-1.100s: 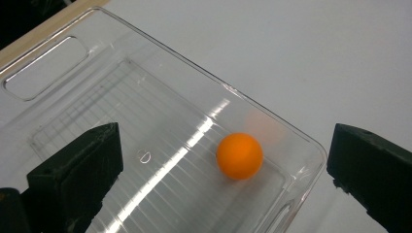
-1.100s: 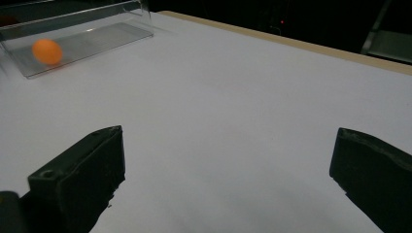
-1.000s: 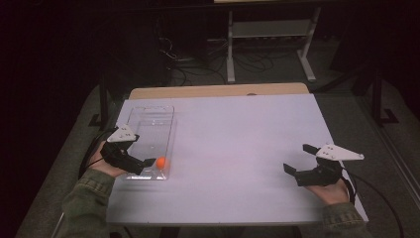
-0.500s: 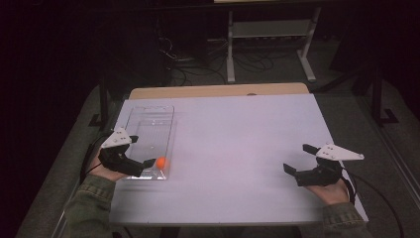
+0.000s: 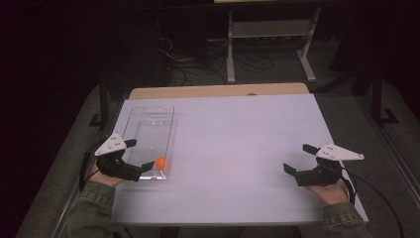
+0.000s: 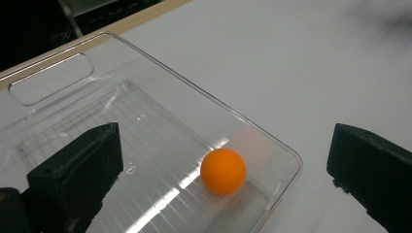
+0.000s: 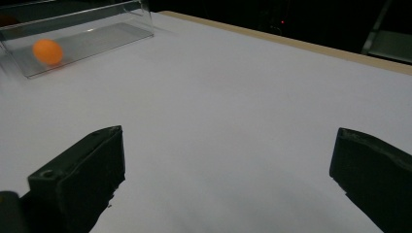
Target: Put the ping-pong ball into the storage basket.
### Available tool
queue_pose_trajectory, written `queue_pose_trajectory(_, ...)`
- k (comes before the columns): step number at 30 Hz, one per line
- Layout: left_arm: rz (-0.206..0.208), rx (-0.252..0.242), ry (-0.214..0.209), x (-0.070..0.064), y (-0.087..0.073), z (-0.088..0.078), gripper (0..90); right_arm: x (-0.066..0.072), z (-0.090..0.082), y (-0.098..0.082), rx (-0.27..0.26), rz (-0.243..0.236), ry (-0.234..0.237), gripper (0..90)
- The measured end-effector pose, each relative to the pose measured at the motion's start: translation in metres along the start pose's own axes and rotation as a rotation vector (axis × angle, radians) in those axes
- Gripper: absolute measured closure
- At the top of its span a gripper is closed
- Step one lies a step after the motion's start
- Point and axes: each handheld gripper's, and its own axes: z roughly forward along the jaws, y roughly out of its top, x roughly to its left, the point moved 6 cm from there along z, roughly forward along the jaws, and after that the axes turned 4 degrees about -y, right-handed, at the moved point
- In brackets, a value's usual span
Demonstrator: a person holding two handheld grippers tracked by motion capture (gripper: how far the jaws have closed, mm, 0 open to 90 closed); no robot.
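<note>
An orange ball lies in the near right corner of a clear plastic tray on the left of the white table. The left gripper view has the ball resting on the tray's ribbed floor. My left gripper is open, held over the tray's near end, its jaws wide apart with the ball ahead between them, untouched. My right gripper is open at the table's right front, nothing between its jaws. From there the ball appears far off inside the tray.
The white table top has a tan strip along its far edge. Beyond it stand a metal shelf stand and cables on a dark floor. A person's sleeves enter at the bottom of the high view.
My left gripper has drawn back a little toward the near left, off the tray's near end. The ball stays in the tray corner. The right gripper has not moved.
</note>
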Motion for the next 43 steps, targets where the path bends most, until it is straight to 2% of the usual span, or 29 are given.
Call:
queue_pose_trajectory(4,-0.007,-0.017,-0.003,-0.001,-0.003,0.0,0.0,0.0,0.0,0.0,-0.002,0.003,0.0,0.0)
queue_pose_trajectory(9,-0.02,-0.065,0.007,-0.002,-0.004,-0.002,0.0,0.0,0.0,0.0,-0.002,0.002,0.0,0.0)
queue_pose_trajectory(16,-0.03,-0.119,0.042,-0.002,-0.01,-0.006,0.0,0.0,0.0,0.0,-0.002,0.001,0.001,0.0)
queue_pose_trajectory(23,-0.055,-0.141,0.066,-0.001,-0.023,-0.008,0.0,0.001,0.0,0.0,0.003,0.0,0.002,0.0)
queue_pose_trajectory(27,-0.061,-0.182,0.094,-0.002,-0.027,-0.014,0.0,0.001,-0.001,0.0,-0.003,0.0,0.002,0.0)
queue_pose_trajectory(33,-0.115,-0.265,0.116,0.003,-0.032,-0.023,0.0,0.002,0.0,0.0,-0.002,0.001,0.003,0.0)
queue_pose_trajectory(37,-0.124,-0.27,0.116,0.002,-0.035,-0.021,0.0,0.001,-0.001,0.0,-0.002,0.001,0.002,0.0)
queue_pose_trajectory(43,-0.105,-0.269,0.123,-0.001,-0.034,-0.018,0.0,0.001,-0.001,0.0,-0.003,0.003,-0.001,0.0)
